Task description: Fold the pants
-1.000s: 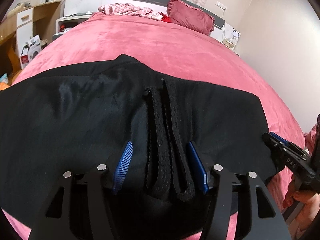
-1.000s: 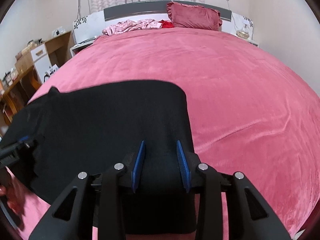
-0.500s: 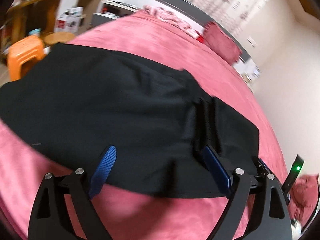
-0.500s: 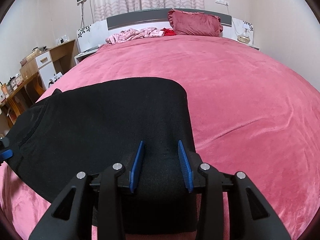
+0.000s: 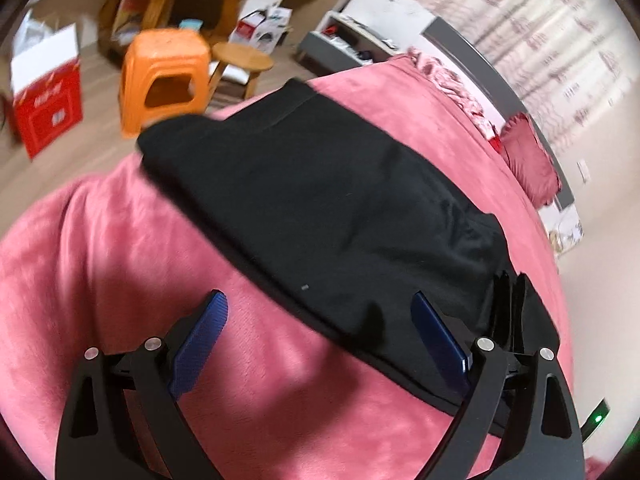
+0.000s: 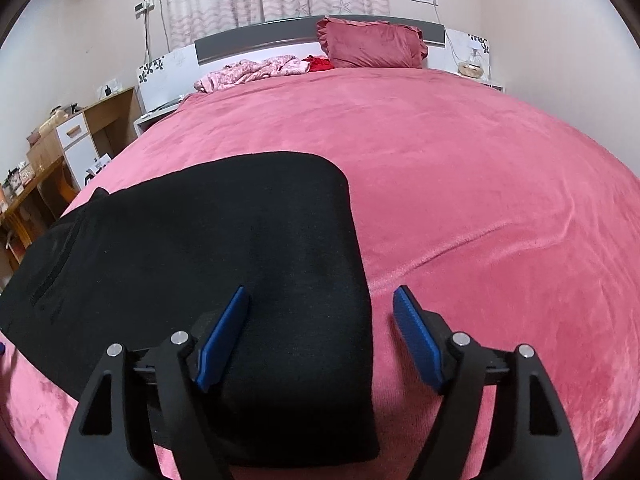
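The black pants point(image 5: 320, 184) lie flat on the pink bedspread point(image 5: 100, 248), folded into a long band. In the left wrist view my left gripper point(image 5: 318, 300) hovers over their near edge with its jaws opening wide. Nothing is pinched, and the bunched black waistband point(image 5: 508, 296) sits just outside the right finger. In the right wrist view the pants point(image 6: 200, 240) end in a folded right edge. My right gripper point(image 6: 322, 292) straddles that edge with its jaws opening, and its pads stand clear of the cloth.
An orange plastic stool point(image 5: 164, 68), a round wooden stool point(image 5: 242, 56) and a red and white box point(image 5: 48, 96) stand on the floor left of the bed. A red pillow point(image 6: 372, 46) and pink clothes point(image 6: 256, 72) lie by the headboard. Wooden desks point(image 6: 80, 136) line the left wall.
My left gripper let go of the bunched waistband, opened wide, rolled and slid left along the pants' near edge. The right gripper stayed in place and spread its jaws off the cloth.
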Tool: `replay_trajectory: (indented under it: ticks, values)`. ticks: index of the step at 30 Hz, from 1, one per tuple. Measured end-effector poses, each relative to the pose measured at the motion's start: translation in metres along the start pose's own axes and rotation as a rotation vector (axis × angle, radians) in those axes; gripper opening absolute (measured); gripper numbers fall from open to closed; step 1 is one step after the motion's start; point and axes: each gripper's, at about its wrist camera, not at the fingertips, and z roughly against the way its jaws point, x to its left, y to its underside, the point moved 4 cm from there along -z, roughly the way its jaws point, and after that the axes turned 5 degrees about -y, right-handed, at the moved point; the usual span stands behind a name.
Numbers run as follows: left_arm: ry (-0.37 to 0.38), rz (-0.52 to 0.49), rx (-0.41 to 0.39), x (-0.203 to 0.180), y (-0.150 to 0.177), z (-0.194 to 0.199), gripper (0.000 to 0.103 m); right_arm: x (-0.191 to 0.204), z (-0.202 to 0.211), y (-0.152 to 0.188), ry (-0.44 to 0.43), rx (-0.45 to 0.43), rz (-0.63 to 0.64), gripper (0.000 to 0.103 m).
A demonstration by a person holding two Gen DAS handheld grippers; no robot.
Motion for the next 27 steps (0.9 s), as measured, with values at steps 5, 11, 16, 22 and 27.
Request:
replay_trajectory:
  ticks: [5, 11, 16, 22, 27]
  values:
    - [0.033, 0.034, 0.009, 0.005, 0.001, -0.002, 0.092, -0.005, -0.001, 0.002, -0.005, 0.012, -0.024, 0.080]
    - [0.110, 0.148, 0.004, 0.016, -0.007, -0.005, 0.092, -0.009, 0.000, 0.003, -0.010, 0.016, -0.037, 0.081]
    - [0.143, 0.230, -0.005, 0.019, -0.028, -0.013, 0.092, -0.009, 0.000, 0.003, -0.008, 0.021, -0.038, 0.081]
    - [0.099, 0.209, -0.025, 0.015, -0.034, -0.018, 0.080, -0.009, 0.000, 0.003, -0.010, 0.022, -0.041, 0.082]
    - [0.058, 0.221, -0.006, 0.031, -0.033, -0.017, 0.033, -0.010, 0.001, 0.003, -0.016, 0.027, -0.049, 0.083]
